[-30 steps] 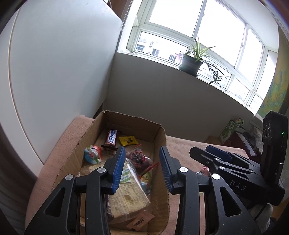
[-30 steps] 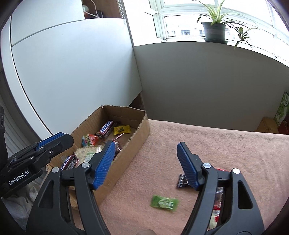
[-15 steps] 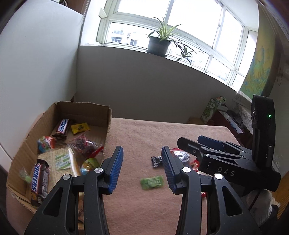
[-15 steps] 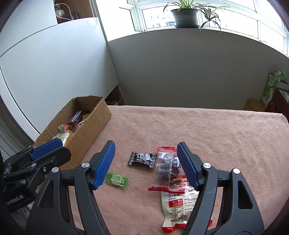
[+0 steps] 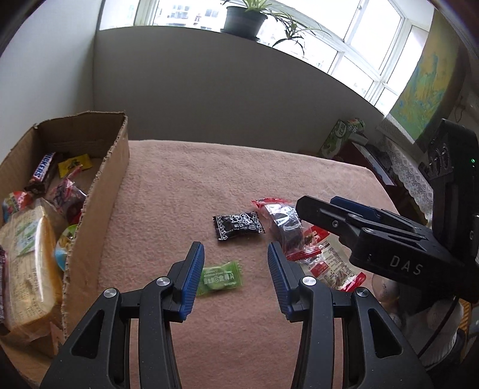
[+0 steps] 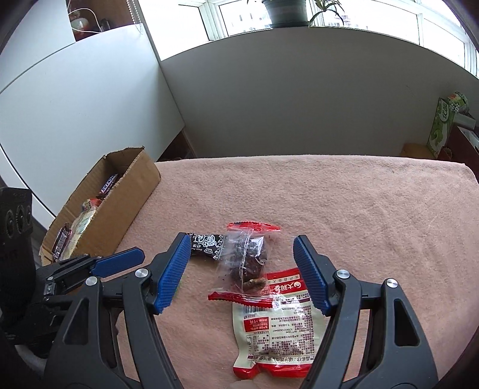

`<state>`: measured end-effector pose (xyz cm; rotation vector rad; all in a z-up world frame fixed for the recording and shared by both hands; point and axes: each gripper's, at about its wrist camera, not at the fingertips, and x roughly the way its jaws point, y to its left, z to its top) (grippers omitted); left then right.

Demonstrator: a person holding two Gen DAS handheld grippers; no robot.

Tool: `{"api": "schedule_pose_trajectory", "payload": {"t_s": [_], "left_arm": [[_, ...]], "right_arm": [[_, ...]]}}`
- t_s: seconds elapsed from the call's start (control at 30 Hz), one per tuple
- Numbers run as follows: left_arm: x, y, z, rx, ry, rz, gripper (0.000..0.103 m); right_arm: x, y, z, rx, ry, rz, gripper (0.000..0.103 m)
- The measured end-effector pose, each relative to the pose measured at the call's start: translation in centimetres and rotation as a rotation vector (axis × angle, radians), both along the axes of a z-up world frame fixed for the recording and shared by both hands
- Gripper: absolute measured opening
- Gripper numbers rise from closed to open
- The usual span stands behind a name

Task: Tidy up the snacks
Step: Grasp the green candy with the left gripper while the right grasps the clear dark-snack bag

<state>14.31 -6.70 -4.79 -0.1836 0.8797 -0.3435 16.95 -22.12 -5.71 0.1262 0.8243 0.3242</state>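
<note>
A cardboard box at the table's left holds several snacks, among them a Snickers bar. It also shows in the right wrist view. On the pink cloth lie a green candy, a black candy packet, a clear red-edged packet and a red-and-white packet. My left gripper is open and empty, with the green candy just beyond its left finger. My right gripper is open and empty, above the clear packet.
The pink cloth covers the table up to a grey wall. A green carton stands off the far right edge. A potted plant sits on the window sill. A white panel rises behind the box.
Both grippers have swung right, away from the box, and dropped toward the loose snacks on the cloth. Both stayed open and empty.
</note>
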Motion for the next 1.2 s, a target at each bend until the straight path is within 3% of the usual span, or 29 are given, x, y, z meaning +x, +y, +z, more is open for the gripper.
{"api": "schedule_pose_trajectory", "payload": {"t_s": [0.23,0.43,0.7,0.9,1.07,1.2], "left_arm": [[1.4,-0.6,-1.5,0.005,0.069,0.007,0.043],[2.1,0.0,-2.4,-0.059,0.124,0.026,0.043],[0.1,-0.4,-2.5,-0.005,0.098,-0.025,0.043],[-1.3,-1.8,-2.1,0.143,0.028,-0.078,0.043],[-1.6,-2.8,-2.5,0.21,0.007,-0.093,0.043],[-1.2,-3.3,-2.6,0.21,0.007,-0.09,0.037]], "right_arm": [[0.2,-0.6,-0.1,0.007,0.007,-0.009,0.074],[0.2,-1.3,-0.3,0.009,0.005,-0.018,0.074],[0.3,-1.9,-0.6,0.019,0.025,-0.018,0.074],[0.4,-1.2,-0.7,0.009,0.035,0.003,0.074],[0.7,0.2,-1.0,-0.036,0.038,0.037,0.074],[0.9,1.2,-1.6,-0.099,0.04,0.051,0.074]]}}
